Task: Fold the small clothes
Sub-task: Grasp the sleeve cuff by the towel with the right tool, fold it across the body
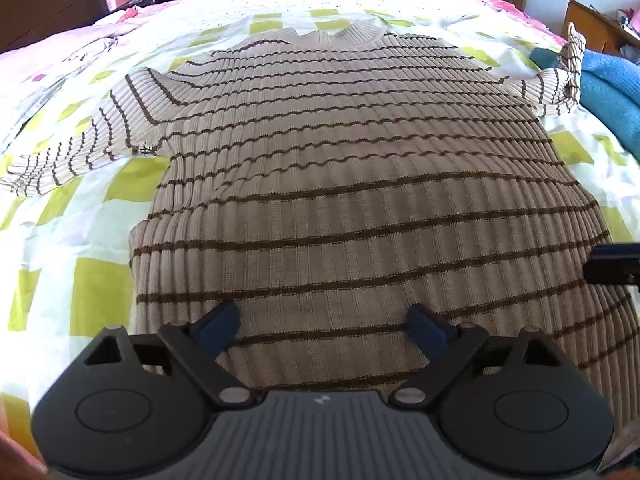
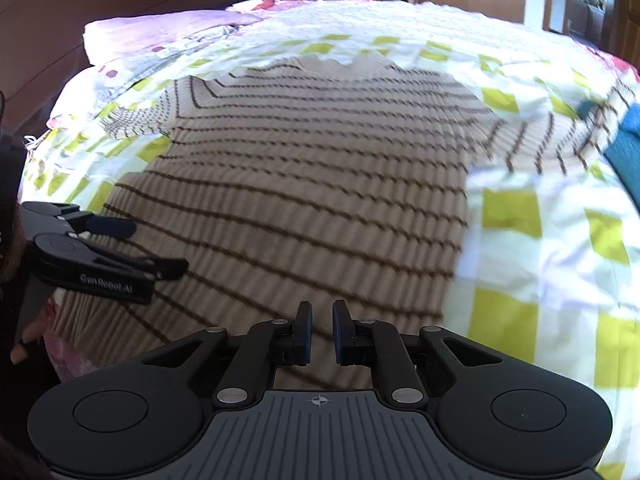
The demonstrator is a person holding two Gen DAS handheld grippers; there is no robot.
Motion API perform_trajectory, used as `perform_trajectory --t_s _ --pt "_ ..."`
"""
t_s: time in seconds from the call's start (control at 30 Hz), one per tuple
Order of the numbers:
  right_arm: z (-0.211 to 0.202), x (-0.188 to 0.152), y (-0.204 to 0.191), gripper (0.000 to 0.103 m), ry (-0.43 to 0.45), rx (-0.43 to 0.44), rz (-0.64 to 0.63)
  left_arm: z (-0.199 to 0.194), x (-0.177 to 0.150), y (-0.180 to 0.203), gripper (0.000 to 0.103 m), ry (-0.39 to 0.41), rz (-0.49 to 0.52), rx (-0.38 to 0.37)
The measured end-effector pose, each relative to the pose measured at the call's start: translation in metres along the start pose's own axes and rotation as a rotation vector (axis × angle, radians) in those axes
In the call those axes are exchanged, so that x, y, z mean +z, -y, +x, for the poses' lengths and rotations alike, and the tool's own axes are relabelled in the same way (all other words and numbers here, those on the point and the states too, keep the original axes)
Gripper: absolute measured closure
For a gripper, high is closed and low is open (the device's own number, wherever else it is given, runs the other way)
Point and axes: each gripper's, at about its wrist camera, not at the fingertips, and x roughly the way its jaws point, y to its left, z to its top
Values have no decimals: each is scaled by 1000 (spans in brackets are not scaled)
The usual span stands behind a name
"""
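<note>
Beige ribbed sweater with thin brown stripes (image 1: pixel 340 168) lies spread flat on the checked bedsheet (image 1: pixel 100 280), ready for folding. Left gripper (image 1: pixel 320 322) hovers released over the near hem; right gripper (image 2: pixel 320 330) nearly pinched, empty.

One striped ribbed sweater (image 1: pixel 352 184) lies spread on one bed with a single yellow-checked sheet (image 1: pixel 80 240). Two grippers show: the left gripper (image 1: pixel 322 326) and the right gripper (image 2: pixel 322 332). One blue towel (image 1: pixel 612 92) sits at the sweater's far sleeve, and one pink pillow (image 2: pixel 160 28) lies by the headboard.
</note>
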Motion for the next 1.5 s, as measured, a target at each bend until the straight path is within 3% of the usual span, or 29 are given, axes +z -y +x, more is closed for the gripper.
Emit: perform_trajectory --t_s 0.1,0.3,0.4,0.57,0.67,0.77,0.9,1.03,1.27,1.5 --pt "7 14 -7 90 37 -1 -26 -4 2 -3 7 6 -16 -16" --pt "38 40 -16 89 63 14 -42 -18 18 -12 7 101 -51 -45" --pt "68 45 -14 90 -21 -13 -46 -8 35 -14 7 116 -61 -42" --pt "58 47 -3 90 -4 5 -5 29 51 -14 7 35 -64 -37" --pt "46 46 11 90 26 -9 35 29 47 -8 6 59 -26 -19" --pt "45 48 23 90 27 -15 63 23 50 -7 7 97 -36 -46" --pt "41 55 40 90 50 -67 99 21 60 -3 7 120 -31 -62" --pt "31 65 71 88 80 -153 159 34 63 3 7 66 -24 -58" --pt "14 89 137 88 172 -322 274 21 80 13 7 136 -37 -118" --pt "16 124 205 86 263 -426 431 24 107 34 7 177 -56 -178"
